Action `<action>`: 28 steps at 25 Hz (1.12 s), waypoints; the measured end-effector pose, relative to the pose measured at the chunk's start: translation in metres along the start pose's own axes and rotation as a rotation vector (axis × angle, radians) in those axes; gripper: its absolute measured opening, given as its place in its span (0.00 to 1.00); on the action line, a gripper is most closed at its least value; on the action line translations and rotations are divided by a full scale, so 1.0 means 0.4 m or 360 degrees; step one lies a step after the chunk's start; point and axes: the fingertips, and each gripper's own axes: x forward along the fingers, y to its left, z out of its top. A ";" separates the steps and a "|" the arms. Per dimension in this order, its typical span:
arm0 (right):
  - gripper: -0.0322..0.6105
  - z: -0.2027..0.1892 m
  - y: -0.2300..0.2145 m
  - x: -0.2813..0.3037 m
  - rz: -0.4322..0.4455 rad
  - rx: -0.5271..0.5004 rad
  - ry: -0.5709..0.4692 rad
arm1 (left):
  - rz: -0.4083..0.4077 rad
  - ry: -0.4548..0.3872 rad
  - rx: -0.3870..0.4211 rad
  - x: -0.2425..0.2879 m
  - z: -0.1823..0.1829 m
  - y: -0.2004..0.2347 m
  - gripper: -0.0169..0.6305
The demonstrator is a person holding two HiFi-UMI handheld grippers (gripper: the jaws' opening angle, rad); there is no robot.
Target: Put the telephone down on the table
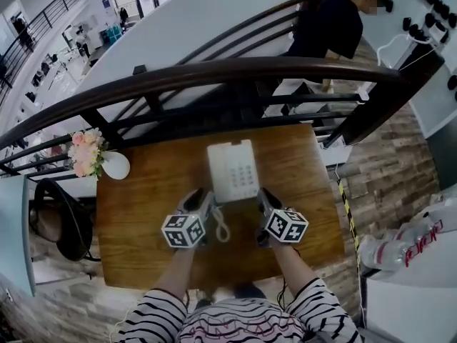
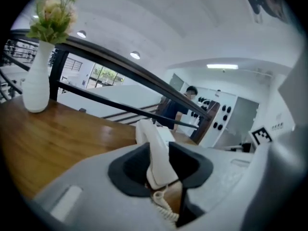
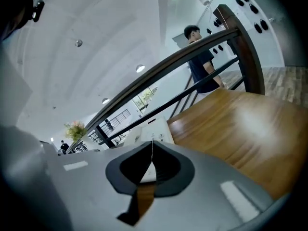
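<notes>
- Nearest me, my striped sleeves run out to the two grippers, which sit side by side over the near half of the wooden counter.
- My left gripper is clamped on the near end of the white handset. The dark pads press on it from both sides, and it rises up and away from the jaws.
- A white coiled cord hangs from that end of the handset, below the jaws.
- My right gripper is clenched with nothing in it. Its pads meet along a thin line, just beside the telephone's near right corner.
- The telephone is at the middle of the counter, towards the far edge, between and just beyond the two grippers. It is white and rectangular, and rows of small buttons fill its right half. I cannot tell whether the base rests flat on the wood or is slightly raised, nor whether the handset sits in its cradle.
- At the far left corner of the counter, well apart from the telephone, stands a round white vase. It holds a bunch of pink and cream flowers with green leaves.
- Behind the counter runs a dark railing.
- Beyond the railing a person in dark clothes stands.
</notes>
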 end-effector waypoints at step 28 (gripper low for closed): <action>0.05 -0.313 0.342 -0.478 -0.0166 -0.0142 -0.0176 | -0.0111 0.0013 0.0327 -0.652 -0.128 -0.084 0.03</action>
